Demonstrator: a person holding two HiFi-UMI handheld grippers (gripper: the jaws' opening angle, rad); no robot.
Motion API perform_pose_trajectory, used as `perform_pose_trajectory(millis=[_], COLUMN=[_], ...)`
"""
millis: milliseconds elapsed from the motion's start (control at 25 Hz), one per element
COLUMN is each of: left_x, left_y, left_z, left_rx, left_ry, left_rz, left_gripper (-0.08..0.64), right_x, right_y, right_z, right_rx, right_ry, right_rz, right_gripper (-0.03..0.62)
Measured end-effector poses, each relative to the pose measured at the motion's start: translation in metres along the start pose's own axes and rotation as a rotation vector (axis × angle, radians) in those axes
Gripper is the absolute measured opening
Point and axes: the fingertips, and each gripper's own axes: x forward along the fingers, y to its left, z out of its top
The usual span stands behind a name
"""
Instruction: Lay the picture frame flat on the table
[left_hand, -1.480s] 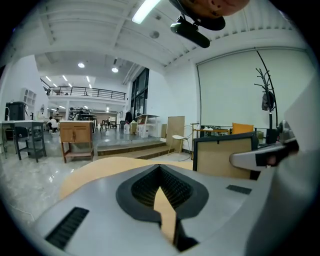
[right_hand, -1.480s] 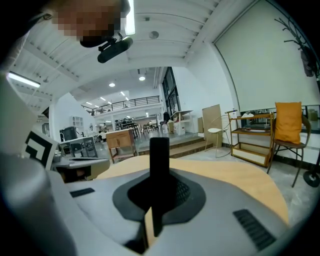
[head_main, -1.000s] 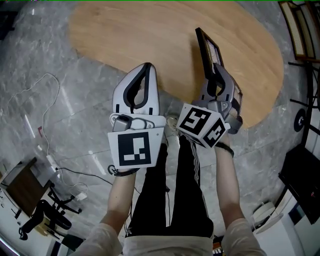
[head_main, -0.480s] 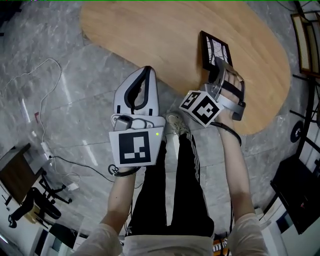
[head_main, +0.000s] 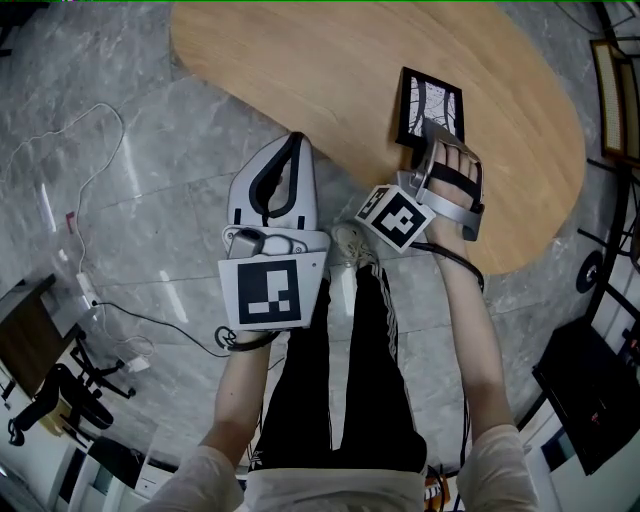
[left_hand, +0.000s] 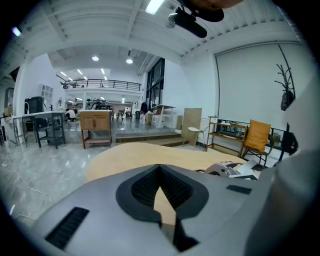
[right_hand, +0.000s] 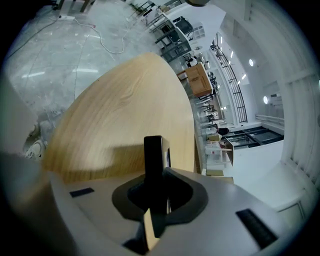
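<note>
Got my right gripper (head_main: 430, 135) clamped on the picture frame's (head_main: 432, 100) near edge, frame sticking out beyond it over the table (head_main: 300, 60), left gripper (head_main: 294, 142) closed up empty.

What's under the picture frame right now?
Only the wooden table shows beneath the picture frame. The right tool, shut on the frame's near edge, covers that part, so whether it rests fully flat there cannot be seen.

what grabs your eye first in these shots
The black picture frame lies face up on the pale wooden oval table at upper right, its near edge clamped in the right gripper. Next comes the left gripper, shut and empty, held at the table's near edge above the grey marble floor.
</note>
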Motion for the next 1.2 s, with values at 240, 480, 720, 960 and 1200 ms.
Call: perform_pose_trajectory(millis=[240,480,720,960,1200], left_x=[0.002,0.002,0.004,0.004,0.004], left_y=[0.001,0.002,0.000,0.000,0.004], left_z=[-0.002,-0.005,-0.006,-0.010,-0.011], left_rx=[0.005,0.006,0.007,0.000,-0.008], left_ry=[0.008,0.011,0.010,0.014,0.011], left_rz=[0.002,0.008,0.010,0.010,0.020], left_gripper=[0.009,0.009,0.009,0.009,0.009], right_x=[0.001,-0.005,-0.006,-0.009,-0.011], right_y=[0.017,0.038,0.046,0.053,0.060], right_z=[0.002,0.005,0.005,0.004,0.005], right_rx=[0.065,0.069,0.046,0.025,-0.013], right_ry=[-0.054,-0.111,-0.124,-0.125,-0.118], right_rz=[0.179,0.386,0.487,0.582,0.719], right_gripper=[0.104,0.190,0.210,0.225,0.236])
